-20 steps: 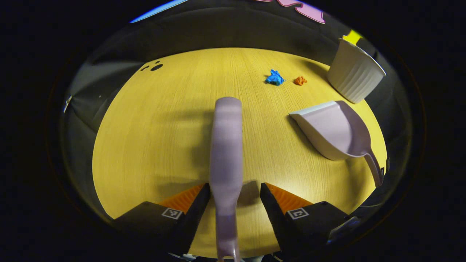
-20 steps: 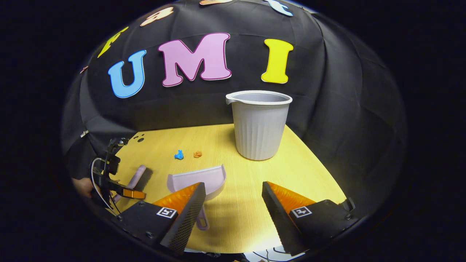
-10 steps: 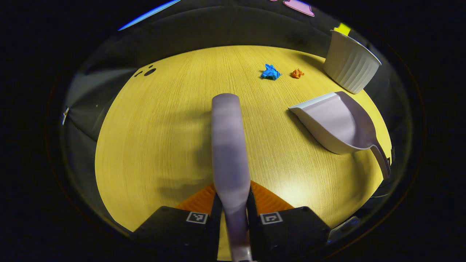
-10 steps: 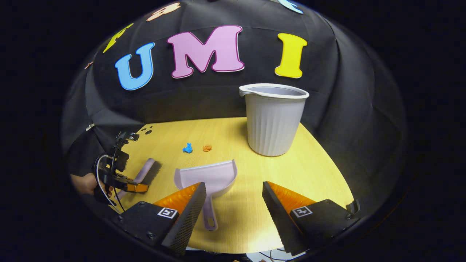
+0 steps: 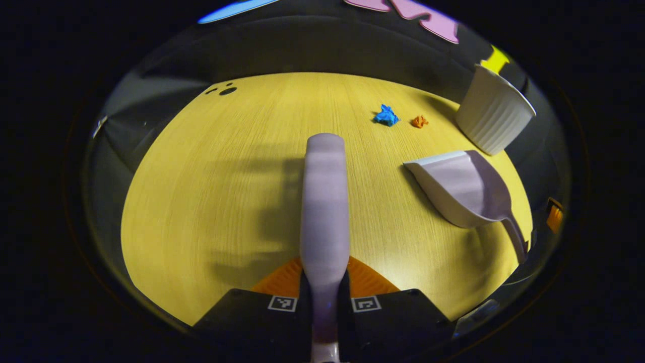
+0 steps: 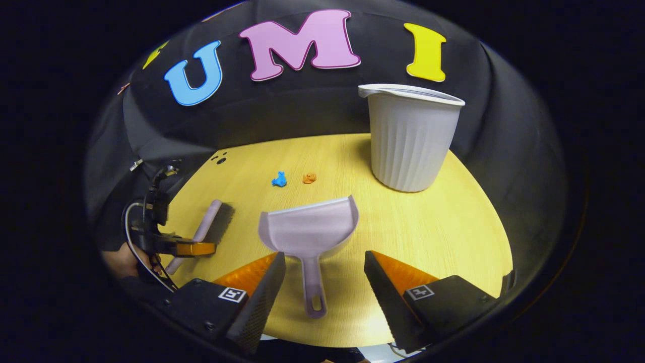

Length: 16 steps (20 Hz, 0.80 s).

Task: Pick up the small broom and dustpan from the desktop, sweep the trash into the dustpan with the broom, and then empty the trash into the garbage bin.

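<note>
Right claw point(image 6: 322, 282) agape — dustpan point(image 6: 308, 232) handle between its fingers.

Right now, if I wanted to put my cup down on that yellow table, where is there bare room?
The widest bare patch lies left of the broom, out toward the small dark holes. Another lies between the dustpan and the table's right edge, before the bin. It is crowded around the blue scrap and orange scrap.
</note>
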{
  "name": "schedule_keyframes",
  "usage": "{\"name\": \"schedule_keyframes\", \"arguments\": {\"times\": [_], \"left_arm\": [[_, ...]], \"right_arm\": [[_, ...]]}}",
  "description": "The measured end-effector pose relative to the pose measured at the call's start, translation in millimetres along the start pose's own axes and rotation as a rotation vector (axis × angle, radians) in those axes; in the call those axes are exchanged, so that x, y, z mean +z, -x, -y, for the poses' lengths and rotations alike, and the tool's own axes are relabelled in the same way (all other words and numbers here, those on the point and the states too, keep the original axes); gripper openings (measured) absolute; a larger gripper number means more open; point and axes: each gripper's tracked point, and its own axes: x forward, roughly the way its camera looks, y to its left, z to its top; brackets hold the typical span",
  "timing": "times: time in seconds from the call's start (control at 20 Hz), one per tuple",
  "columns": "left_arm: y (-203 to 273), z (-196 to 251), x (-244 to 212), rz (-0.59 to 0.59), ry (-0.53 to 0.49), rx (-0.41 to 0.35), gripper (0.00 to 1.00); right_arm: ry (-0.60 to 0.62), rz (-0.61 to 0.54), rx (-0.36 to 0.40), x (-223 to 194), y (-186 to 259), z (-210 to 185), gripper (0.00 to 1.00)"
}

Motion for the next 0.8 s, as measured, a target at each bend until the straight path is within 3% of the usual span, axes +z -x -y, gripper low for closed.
{"name": "schedule_keyframes", "arguments": {"times": [0.3, 0.55, 0.8], "left_arm": [[52.0, -1.4, -2.8, 0.101, 0.013, 0.001, 0.24], [89.5, 8.8, -8.6, 0.117, 0.085, -0.017, 0.24], [110.6, 4.1, -17.1, 0.11, 0.135, 0.028, 0.25]], "right_arm": [[-0.04, -0.146, 0.011, -27.0, -29.1, -4.0, 0.99], [0.021, -0.268, 0.018, -53.8, -58.6, -11.3, 0.99], [0.032, -0.363, -0.002, -76.0, -90.7, -13.9, 0.99]]}}
